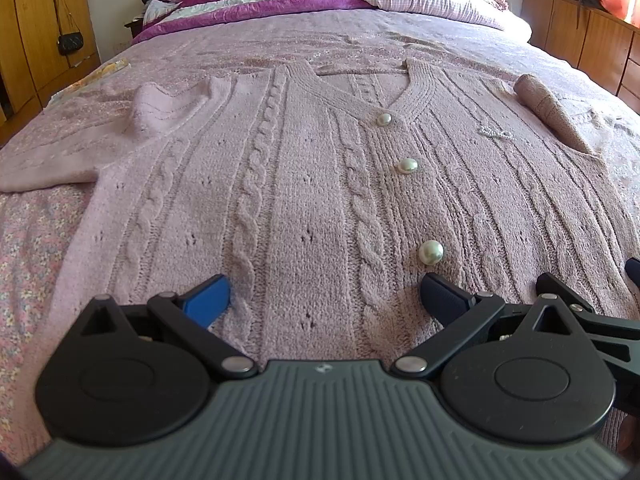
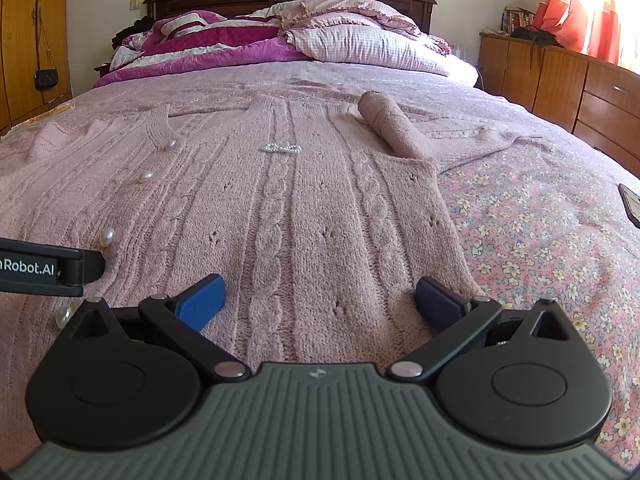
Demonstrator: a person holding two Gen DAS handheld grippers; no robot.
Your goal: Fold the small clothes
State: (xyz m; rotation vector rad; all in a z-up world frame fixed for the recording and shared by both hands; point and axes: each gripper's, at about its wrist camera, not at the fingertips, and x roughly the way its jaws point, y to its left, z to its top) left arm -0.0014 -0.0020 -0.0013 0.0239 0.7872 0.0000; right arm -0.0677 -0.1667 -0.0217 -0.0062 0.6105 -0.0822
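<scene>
A pink cable-knit cardigan (image 1: 304, 184) with pearl buttons (image 1: 430, 252) lies flat and face up on the bed, its hem toward me. Its left sleeve (image 1: 80, 152) spreads out to the left. Its right sleeve cuff (image 2: 390, 124) is folded in over the body. My left gripper (image 1: 324, 300) is open and empty over the hem, left of the button line. My right gripper (image 2: 318, 300) is open and empty over the hem near the cardigan's right edge (image 2: 444, 216). The left gripper shows at the left edge of the right wrist view (image 2: 52, 268).
The bed has a pink floral sheet (image 2: 540, 248). Pillows (image 2: 360, 40) and a purple quilt (image 2: 208, 44) are piled at the headboard. A dark flat object (image 2: 630, 204) lies at the bed's right edge. Wooden cabinets (image 2: 560, 80) stand on the right, a wardrobe (image 1: 36, 32) on the left.
</scene>
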